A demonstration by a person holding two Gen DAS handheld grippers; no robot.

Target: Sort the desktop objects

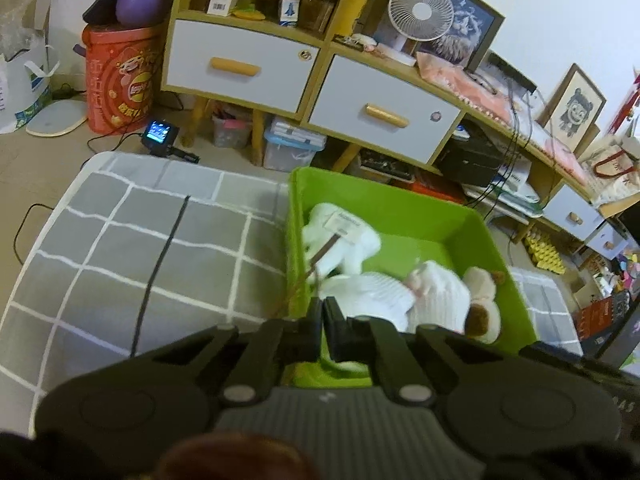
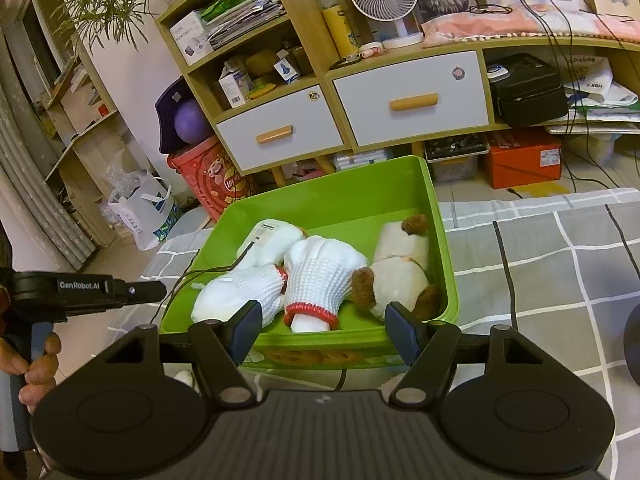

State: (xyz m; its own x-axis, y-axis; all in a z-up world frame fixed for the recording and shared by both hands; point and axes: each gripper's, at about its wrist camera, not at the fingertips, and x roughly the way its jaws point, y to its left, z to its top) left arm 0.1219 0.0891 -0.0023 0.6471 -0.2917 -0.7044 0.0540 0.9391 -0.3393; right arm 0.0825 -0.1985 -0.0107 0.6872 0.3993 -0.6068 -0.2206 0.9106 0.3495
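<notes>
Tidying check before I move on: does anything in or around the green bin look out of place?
A thin black cable trails over the green bin rim onto the white gloves; it looks stray among soft items. The plush toy lies tumbled against the wall.

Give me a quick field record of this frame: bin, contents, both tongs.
bin: green bin on grey checked cloth
contents: two white knit gloves, white socks with a paper tag, cream-and-brown plush slippers
cable: thin black cable runs over the bin's left wall
left tongs: shut at the bin's left wall; whether they pinch the cable cannot be told
right tongs: open, nothing between them, at the bin's near wall
</notes>
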